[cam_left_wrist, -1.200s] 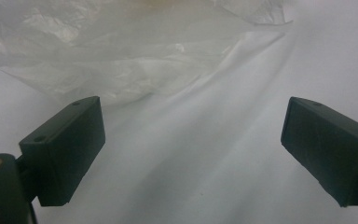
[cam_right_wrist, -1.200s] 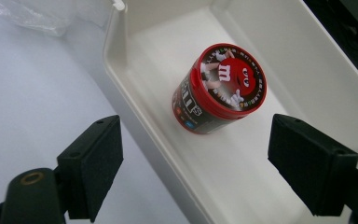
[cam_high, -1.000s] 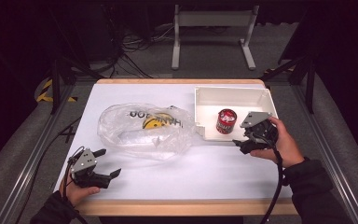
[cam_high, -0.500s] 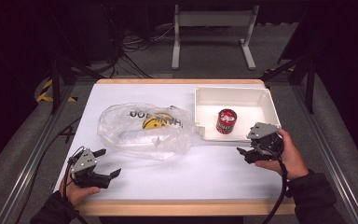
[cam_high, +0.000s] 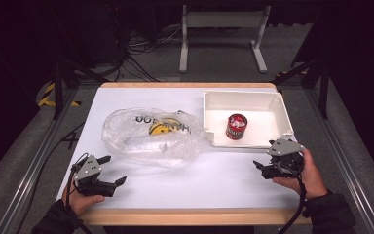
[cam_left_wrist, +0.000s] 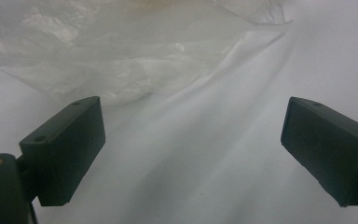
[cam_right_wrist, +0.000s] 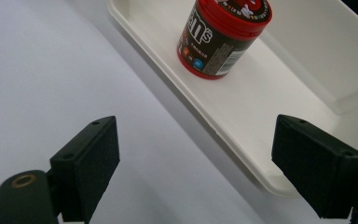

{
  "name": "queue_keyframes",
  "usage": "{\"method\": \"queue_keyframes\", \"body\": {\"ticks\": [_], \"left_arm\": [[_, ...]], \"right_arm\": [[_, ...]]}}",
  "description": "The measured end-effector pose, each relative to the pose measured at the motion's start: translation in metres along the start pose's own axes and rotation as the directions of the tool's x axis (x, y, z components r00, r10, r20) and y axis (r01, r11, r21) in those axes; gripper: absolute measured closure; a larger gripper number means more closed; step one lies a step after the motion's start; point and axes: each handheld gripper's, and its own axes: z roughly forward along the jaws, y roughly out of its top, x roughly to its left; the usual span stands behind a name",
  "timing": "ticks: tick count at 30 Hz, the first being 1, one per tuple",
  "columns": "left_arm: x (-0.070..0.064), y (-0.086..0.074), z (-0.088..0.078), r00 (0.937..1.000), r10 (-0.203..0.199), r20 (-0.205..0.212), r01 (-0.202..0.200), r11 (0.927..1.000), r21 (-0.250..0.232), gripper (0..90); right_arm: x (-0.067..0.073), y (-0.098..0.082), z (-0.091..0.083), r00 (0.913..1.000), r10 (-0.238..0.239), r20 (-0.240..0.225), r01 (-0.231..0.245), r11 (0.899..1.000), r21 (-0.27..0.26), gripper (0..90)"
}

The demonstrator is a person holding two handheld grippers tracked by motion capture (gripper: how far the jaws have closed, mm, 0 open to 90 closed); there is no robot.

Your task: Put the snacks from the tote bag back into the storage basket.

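Note:
A red and black candy can (cam_high: 236, 126) stands upright in the white tray (cam_high: 268, 109) at the right of the table. My right gripper (cam_high: 261, 170) hovers just in front of the tray's near edge, open and empty, jaws pointing left. In the right gripper view the can (cam_right_wrist: 221, 35) stands beyond the open gripper (cam_right_wrist: 196, 158), inside the tray (cam_right_wrist: 279, 93). A crumpled clear plastic bag (cam_high: 151, 136) with black lettering and a yellow item inside lies mid-table. My left gripper (cam_high: 113, 169) rests near the front left corner, open and empty, short of the bag (cam_left_wrist: 121, 56).
The white tabletop (cam_high: 209, 180) has a wooden front edge (cam_high: 190, 215). Dark floor, cables and a metal stand leg (cam_high: 258, 53) lie beyond the far edge. Metal rails run along both sides of the table.
My right gripper has drawn back from the tray's near rim toward the table's front edge. The can stays in the tray. The left gripper has not moved.

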Motion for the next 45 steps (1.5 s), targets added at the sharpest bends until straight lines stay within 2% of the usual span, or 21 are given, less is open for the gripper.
{"method": "queue_keyframes", "body": {"ticks": [4,6,12,18,21,24,25,29,32,33,38,39,40,41,42,43,45], "left_arm": [[0.0,0.0,0.0,1.0,0.0,-0.001,0.0,1.0,-0.001,7.2],[0.0,0.0,0.0,1.0,0.001,-0.002,-0.001,1.0,-0.001,7.1],[0.0,0.0,0.0,1.0,0.004,-0.004,-0.004,1.0,0.004,7.2],[0.0,0.0,0.0,1.0,0.004,-0.004,-0.004,1.0,0.004,7.2],[0.0,0.0,0.0,1.0,0.004,-0.004,-0.004,1.0,0.005,7.3],[0.0,0.0,0.0,1.0,0.002,-0.006,-0.002,1.0,0.007,7.2],[0.0,0.0,0.0,1.0,0.003,-0.005,-0.003,1.0,0.005,7.2],[0.0,0.0,0.0,1.0,-0.001,-0.007,0.001,1.0,-0.001,7.2],[0.0,-0.001,-0.001,0.9999,-0.001,-0.011,0.001,0.9999,-0.012,7.3],[0.0,-0.001,-0.002,0.9999,-0.004,-0.01,0.004,0.9999,-0.016,7.3],[0.0,-0.001,-0.003,1.0,-0.005,-0.007,0.005,0.9996,-0.027,7.2],[0.0,-0.001,-0.003,1.0,-0.005,-0.007,0.005,0.9996,-0.027,7.2],[-0.001,-0.002,-0.004,1.0,0.0,-0.009,-0.001,0.9993,-0.038,7.2],[-0.001,-0.002,-0.004,1.0,0.0,-0.009,-0.001,0.9993,-0.038,7.3],[-0.001,-0.002,-0.004,0.9999,0.0,-0.012,0.0,0.9991,-0.043,7.3],[-0.001,-0.002,-0.005,0.9999,0.0,-0.016,-0.001,0.9989,-0.047,7.3],[-0.001,-0.003,-0.005,0.9998,-0.004,-0.018,0.003,0.9987,-0.051,7.4]], "right_arm": [[0.002,-0.013,0.0,0.9996,0.026,0.012,-0.025,0.999,-0.038,14.9],[0.002,-0.016,-0.001,0.9995,0.029,0.015,-0.029,0.999,-0.04,14.9],[0.005,-0.037,0.0,0.9974,0.067,0.028,-0.065,0.996,-0.058,13.6],[0.005,-0.051,0.0,0.995,0.099,0.016,-0.097,0.992,-0.08,12.2],[0.004,-0.058,-0.001,0.9926,0.119,0.023,-0.117,0.989,-0.092,11.4],[0.003,-0.067,-0.001,0.9864,0.162,0.03,-0.157,0.981,-0.111,6.0],[0.003,-0.072,-0.001,0.981,0.189,0.042,-0.183,0.976,-0.121,6.0],[0.004,-0.079,-0.001,0.979,0.196,0.055,-0.187,0.973,-0.134,6.3],[0.005,-0.085,-0.004,0.9718,0.222,0.08,-0.205,0.963,-0.177,6.9],[0.005,-0.087,-0.007,0.966,0.243,0.088,-0.22,0.951,-0.215,6.9],[0.004,-0.094,-0.01,0.9502,0.295,0.102,-0.258,0.927,-0.271,6.9],[0.004,-0.094,-0.01,0.9502,0.295,0.102,-0.258,0.927,-0.271,6.9],[0.001,-0.096,-0.012,0.9413,0.326,0.087,-0.289,0.912,-0.291,6.9],[0.0,-0.097,-0.012,0.9371,0.338,0.086,-0.3,0.907,-0.295,6.9],[0.0,-0.097,-0.012,0.9371,0.338,0.086,-0.3,0.907,-0.295,6.9],[-0.002,-0.098,-0.012,0.9321,0.353,0.082,-0.314,0.9,-0.302,7.0],[-0.002,-0.098,-0.012,0.9312,0.356,0.08,-0.318,0.9,-0.299,6.9]]}}
